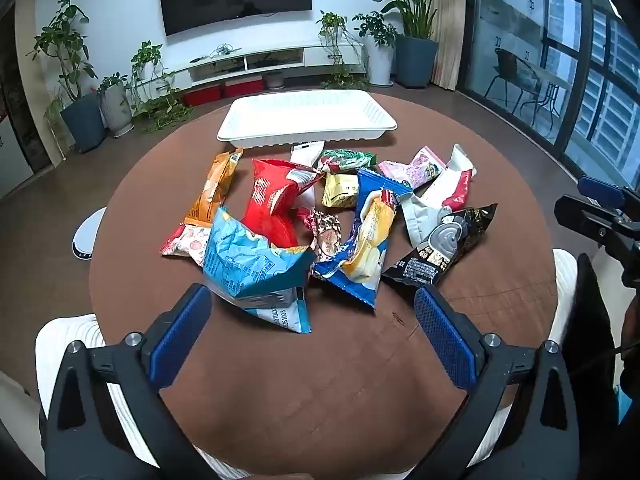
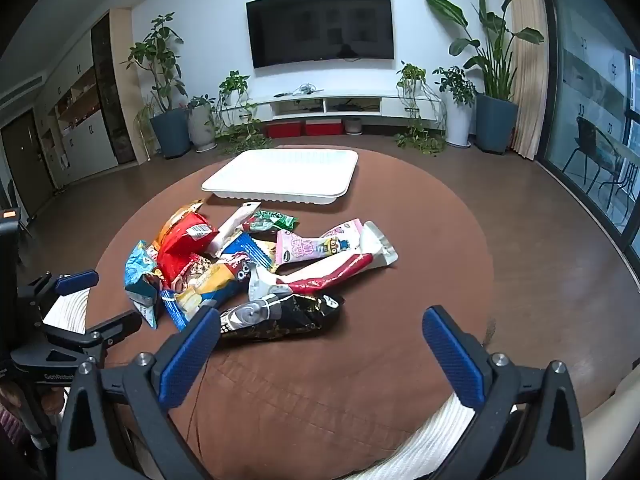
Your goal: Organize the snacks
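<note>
Evidently the sorting has not begun: the white plastic tray [image 1: 307, 118] stands with nothing in it at the far side of the round brown table [image 1: 304, 380], while every snack packet lies in a loose, overlapping heap at the table's middle, just in front of the tray. Nearest the left gripper [image 1: 312, 308] lies a light blue bag [image 1: 256, 268], with a red bag [image 1: 272, 204] and an orange packet [image 1: 212, 188] behind it and a dark blue wrapper [image 1: 368, 240] alongside. Nearest the right gripper [image 2: 320, 328] lies a black packet [image 2: 280, 316], its end just beside the gripper's left finger; a white-and-red pouch [image 2: 340, 264] and a pink packet [image 2: 316, 246] lie beyond. Both grippers hover over the near edge of the table, tilted downward toward the heap, jaws spread wide with nothing between them and touching no packet. All packets remain to be moved; the likely first step is a reach toward the nearest bags.
</note>
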Demonstrator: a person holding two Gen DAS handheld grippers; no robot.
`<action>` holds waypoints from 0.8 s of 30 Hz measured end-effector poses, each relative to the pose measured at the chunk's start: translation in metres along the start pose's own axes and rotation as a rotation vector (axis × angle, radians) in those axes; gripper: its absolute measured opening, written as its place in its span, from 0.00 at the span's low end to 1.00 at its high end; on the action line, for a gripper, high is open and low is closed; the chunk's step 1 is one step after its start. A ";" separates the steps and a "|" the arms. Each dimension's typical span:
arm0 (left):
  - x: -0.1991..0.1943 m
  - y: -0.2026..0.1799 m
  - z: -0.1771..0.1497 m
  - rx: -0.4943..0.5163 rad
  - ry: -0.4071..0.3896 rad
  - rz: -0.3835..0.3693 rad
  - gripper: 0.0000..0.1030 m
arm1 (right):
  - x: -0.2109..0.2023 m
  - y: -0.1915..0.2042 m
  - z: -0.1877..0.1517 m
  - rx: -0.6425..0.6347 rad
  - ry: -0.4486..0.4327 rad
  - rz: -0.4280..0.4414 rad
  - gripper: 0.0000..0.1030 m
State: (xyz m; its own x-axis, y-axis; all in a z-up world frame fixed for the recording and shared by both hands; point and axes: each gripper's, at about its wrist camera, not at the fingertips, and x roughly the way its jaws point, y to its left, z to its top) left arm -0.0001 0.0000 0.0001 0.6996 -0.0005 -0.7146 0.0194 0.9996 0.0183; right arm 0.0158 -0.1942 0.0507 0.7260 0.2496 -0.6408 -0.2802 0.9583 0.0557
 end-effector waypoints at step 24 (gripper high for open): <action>0.000 -0.004 -0.001 0.018 0.005 0.009 1.00 | -0.001 0.002 0.000 -0.002 -0.003 0.003 1.00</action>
State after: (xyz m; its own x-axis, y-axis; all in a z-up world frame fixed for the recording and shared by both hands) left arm -0.0007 -0.0040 -0.0007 0.6960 0.0084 -0.7180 0.0260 0.9990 0.0368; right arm 0.0149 -0.1927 0.0513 0.7267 0.2530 -0.6386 -0.2838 0.9572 0.0563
